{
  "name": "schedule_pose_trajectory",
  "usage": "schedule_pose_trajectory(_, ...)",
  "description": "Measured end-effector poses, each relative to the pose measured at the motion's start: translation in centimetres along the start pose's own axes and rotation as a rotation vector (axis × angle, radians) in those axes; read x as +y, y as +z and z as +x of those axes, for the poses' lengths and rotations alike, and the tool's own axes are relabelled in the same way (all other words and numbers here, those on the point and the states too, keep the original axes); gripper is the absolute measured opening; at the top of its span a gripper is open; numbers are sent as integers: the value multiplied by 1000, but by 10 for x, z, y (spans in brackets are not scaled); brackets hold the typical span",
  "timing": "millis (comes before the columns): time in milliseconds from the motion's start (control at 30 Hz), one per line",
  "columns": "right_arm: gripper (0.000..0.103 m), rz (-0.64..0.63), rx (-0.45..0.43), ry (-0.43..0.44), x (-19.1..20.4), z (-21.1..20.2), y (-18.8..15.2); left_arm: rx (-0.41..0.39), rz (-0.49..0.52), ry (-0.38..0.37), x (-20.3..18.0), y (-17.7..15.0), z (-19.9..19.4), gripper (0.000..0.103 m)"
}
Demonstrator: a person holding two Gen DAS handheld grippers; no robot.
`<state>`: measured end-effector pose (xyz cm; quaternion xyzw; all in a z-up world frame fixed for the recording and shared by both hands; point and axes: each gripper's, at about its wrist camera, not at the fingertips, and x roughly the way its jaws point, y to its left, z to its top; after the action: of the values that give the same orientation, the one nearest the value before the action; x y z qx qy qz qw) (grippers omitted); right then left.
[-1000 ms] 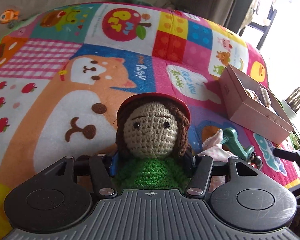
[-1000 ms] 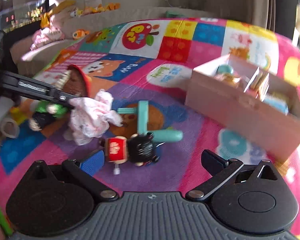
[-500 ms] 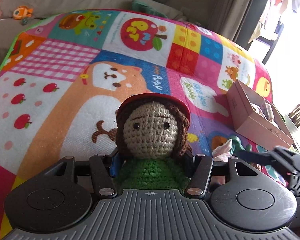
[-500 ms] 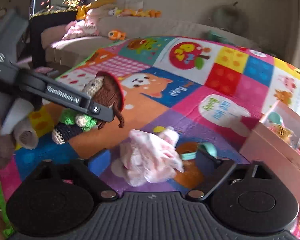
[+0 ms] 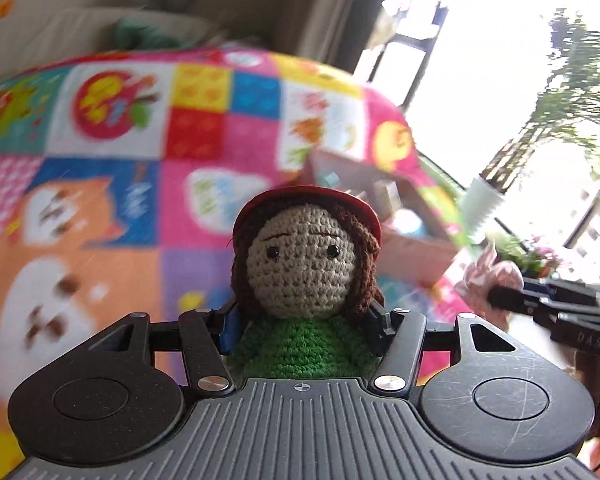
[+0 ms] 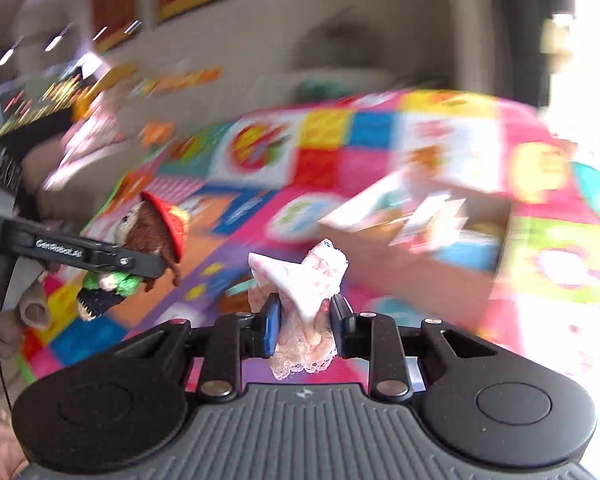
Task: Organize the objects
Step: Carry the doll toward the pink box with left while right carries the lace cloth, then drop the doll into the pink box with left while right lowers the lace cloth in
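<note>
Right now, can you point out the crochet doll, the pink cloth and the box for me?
crochet doll (image 5: 302,264): left wrist view, on its face.
pink cloth (image 6: 308,284): right wrist view, on the bunched fabric above the fingers.
box (image 5: 410,254): left wrist view, on its pink near wall.

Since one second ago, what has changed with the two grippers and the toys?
The right gripper went down to the pink lacy cloth, closed on it and lifted it off the play mat. The left gripper kept hold of the crochet doll and swung toward the pink box. The box itself stayed on the mat.
</note>
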<state>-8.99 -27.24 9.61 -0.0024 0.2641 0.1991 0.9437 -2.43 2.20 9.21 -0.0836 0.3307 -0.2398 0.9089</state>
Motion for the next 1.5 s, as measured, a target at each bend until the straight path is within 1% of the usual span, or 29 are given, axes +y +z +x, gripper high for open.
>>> schedule_pose_trajectory(67,26,49,-57,-59,-21,-18,-2,-18,33,-42,-22,24,23,62)
schedule_pose_trajectory(167,26,126,-103,-106,-46,-28,-8,-27,120,-83,-52,62,65,62)
schedule_pose_trajectory(233,26,165,-110,-114,-58,-25,-13,-17,225,-112,-71,89,98,62)
schedule_pose_trajectory(333,26,194,-103,-113,-72,-18,-18,-2,430,-108,-99,121,147,62)
schedule_pose_trajectory(400,26,213,-98,-105,-81,-10,-20,22,593,-105,-118,132,176,63)
schedule_pose_trajectory(500,26,244,-89,-92,-93,-1,-24,43,821,-97,-141,133,215,64)
schedule_pose_trajectory(567,26,259,-81,-94,-100,8,-25,67,910,-90,-146,132,238,65)
schedule_pose_trajectory(633,26,270,-72,-97,-106,14,-26,146,956,-77,-144,130,261,65)
schedule_pose_trajectory(700,26,276,-65,-101,-111,19,-27,220,983,-51,-138,124,277,65)
schedule_pose_trajectory(767,26,280,-60,-103,-115,22,-29,249,994,-39,-128,119,284,65)
schedule_pose_trajectory(833,26,283,-53,-107,-116,23,-30,252,953,-79,-119,118,283,65)
schedule_pose_trajectory(867,26,285,-50,-109,-117,25,-30,218,930,-102,-116,119,279,65)
schedule_pose_trajectory(933,26,291,-43,-108,-120,28,-30,132,871,-115,-111,123,272,65)
schedule_pose_trajectory(967,26,294,-41,-107,-120,30,-29,106,847,-112,-114,130,272,65)
schedule_pose_trajectory(1000,26,297,-39,-106,-119,32,-28,101,845,-111,-115,132,270,65)
schedule_pose_trajectory(1033,26,299,-38,-103,-119,33,-28,116,868,-113,-115,132,271,65)
schedule_pose_trajectory(1100,26,295,-35,-99,-117,34,-26,150,961,-130,-117,123,269,65)
schedule_pose_trajectory(1133,26,290,-34,-100,-116,34,-26,155,1008,-142,-117,116,265,65)
schedule_pose_trajectory(1167,26,287,-32,-102,-115,34,-25,145,1038,-147,-117,110,262,65)
schedule_pose_trajectory(1200,26,283,-29,-105,-114,35,-25,124,1036,-141,-116,108,259,65)
schedule_pose_trajectory(1233,26,281,-25,-107,-114,36,-24,96,1005,-127,-115,109,258,64)
schedule_pose_trajectory(1267,26,282,-20,-108,-114,38,-24,56,943,-108,-112,113,258,63)
schedule_pose_trajectory(1300,26,284,-15,-109,-113,40,-24,28,875,-110,-108,119,257,64)
schedule_pose_trajectory(1367,26,289,-6,-105,-112,44,-24,-4,772,-151,-103,127,252,64)
schedule_pose_trajectory(1400,26,288,-3,-102,-110,45,-24,-37,753,-153,-101,128,248,63)
schedule_pose_trajectory(1467,26,281,2,-100,-108,46,-25,-98,722,-135,-99,132,237,63)
schedule_pose_trajectory(1500,26,280,5,-102,-107,46,-25,-118,686,-125,-96,135,230,63)
